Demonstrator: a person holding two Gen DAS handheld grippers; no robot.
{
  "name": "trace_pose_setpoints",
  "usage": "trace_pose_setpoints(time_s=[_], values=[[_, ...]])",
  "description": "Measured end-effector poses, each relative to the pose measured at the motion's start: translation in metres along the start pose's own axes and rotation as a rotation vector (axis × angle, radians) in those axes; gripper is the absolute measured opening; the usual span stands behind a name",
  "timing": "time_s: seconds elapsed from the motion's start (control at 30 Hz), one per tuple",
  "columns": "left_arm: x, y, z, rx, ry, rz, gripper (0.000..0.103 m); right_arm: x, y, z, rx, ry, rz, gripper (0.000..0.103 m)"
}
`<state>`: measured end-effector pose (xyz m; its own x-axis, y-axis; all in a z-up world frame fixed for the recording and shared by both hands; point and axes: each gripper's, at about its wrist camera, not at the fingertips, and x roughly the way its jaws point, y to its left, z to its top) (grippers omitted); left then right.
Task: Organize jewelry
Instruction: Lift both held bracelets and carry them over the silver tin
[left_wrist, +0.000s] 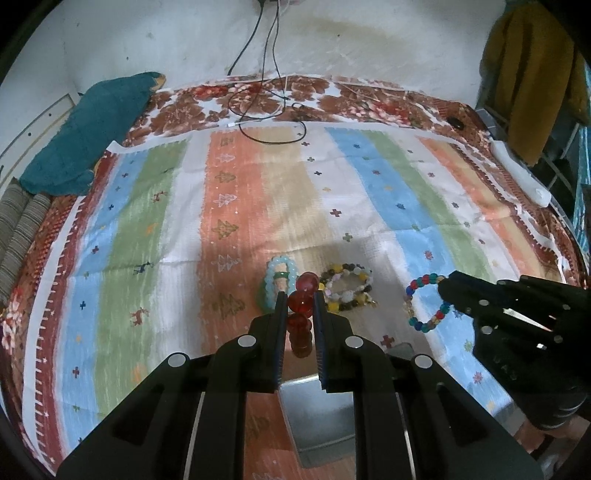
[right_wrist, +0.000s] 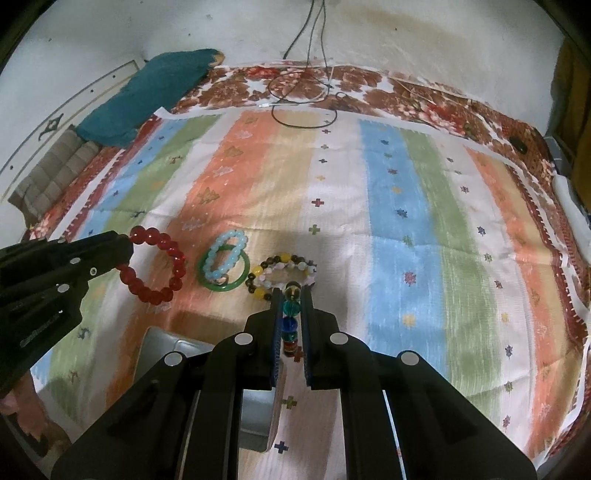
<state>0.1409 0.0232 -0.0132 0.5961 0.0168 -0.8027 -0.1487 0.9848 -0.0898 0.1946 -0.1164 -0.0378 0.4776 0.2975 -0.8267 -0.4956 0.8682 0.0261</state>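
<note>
My left gripper is shut on a red bead bracelet, held above the striped cloth; it also shows in the right wrist view. My right gripper is shut on a multicolour bead bracelet, seen in the left wrist view. On the cloth lie a pale blue bead bracelet over a green bangle, and a yellow, white and brown bead bracelet. A metal tin sits below the grippers.
A striped cloth covers a floral bedsheet. A teal towel lies at the back left. Black cables hang from the wall onto the bed. A white object lies at the right edge.
</note>
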Motion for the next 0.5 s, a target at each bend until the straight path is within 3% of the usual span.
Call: trace_pose_setpoints(time_s=[0.5], values=[[-0.027,-0.009,-0.028,0.013,-0.026,-0.024,0.013,-0.022,0.011,-0.017,-0.022,-0.029,0.030,0.010]])
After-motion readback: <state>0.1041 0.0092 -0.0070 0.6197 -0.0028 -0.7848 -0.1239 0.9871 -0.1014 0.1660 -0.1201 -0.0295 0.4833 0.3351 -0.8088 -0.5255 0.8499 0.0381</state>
